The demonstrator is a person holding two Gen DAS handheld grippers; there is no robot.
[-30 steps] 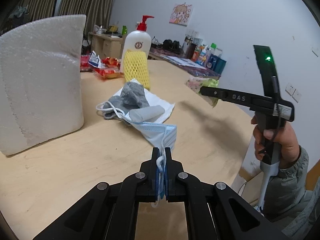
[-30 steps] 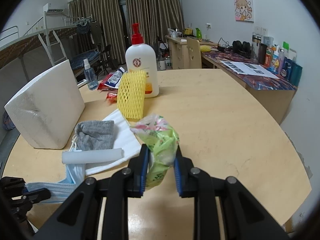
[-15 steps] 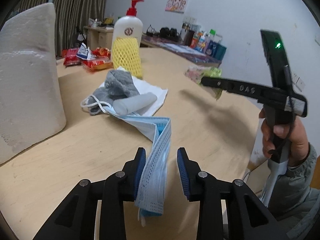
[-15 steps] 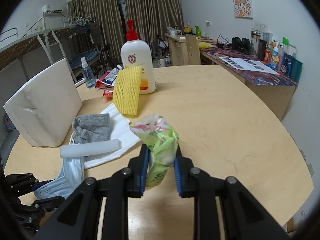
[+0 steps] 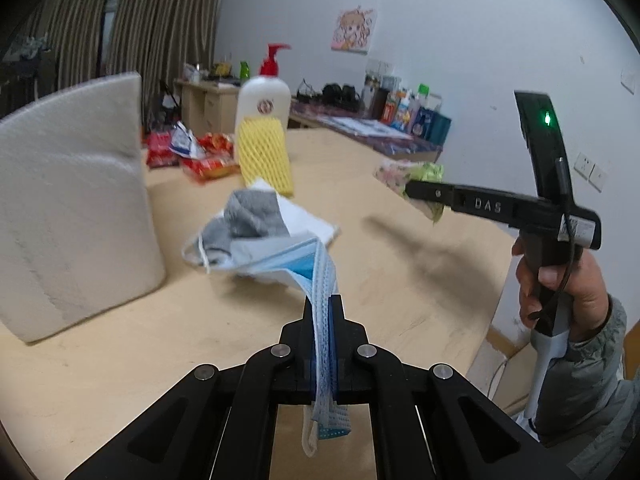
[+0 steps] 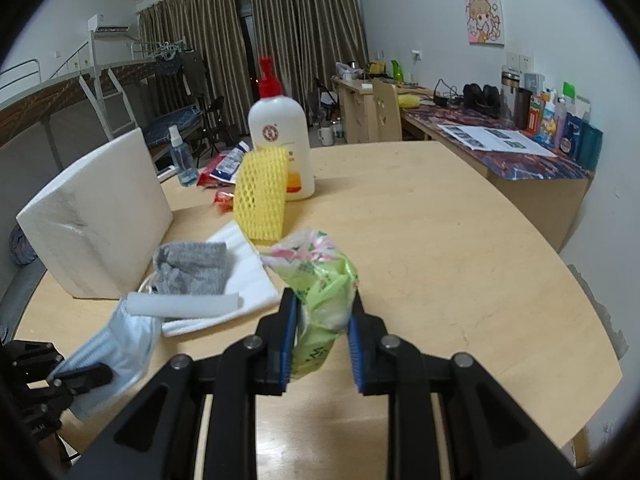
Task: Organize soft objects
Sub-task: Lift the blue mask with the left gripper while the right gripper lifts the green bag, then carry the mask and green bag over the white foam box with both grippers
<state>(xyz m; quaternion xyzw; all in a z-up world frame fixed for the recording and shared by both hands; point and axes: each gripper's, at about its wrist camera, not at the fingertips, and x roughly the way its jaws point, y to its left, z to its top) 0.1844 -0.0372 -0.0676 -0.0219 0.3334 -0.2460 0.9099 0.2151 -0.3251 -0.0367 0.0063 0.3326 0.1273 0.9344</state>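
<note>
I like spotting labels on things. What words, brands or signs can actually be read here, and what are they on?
"DAS": white letters on the side of the right tongs.
White pump bottle: a round red emblem, its characters too small to read.
Green floral packet held in the right tongs: printed marks, too crumpled to read.
Red snack packets: blurred.
Bottles and boxes on the side desk: too small to read.
</note>
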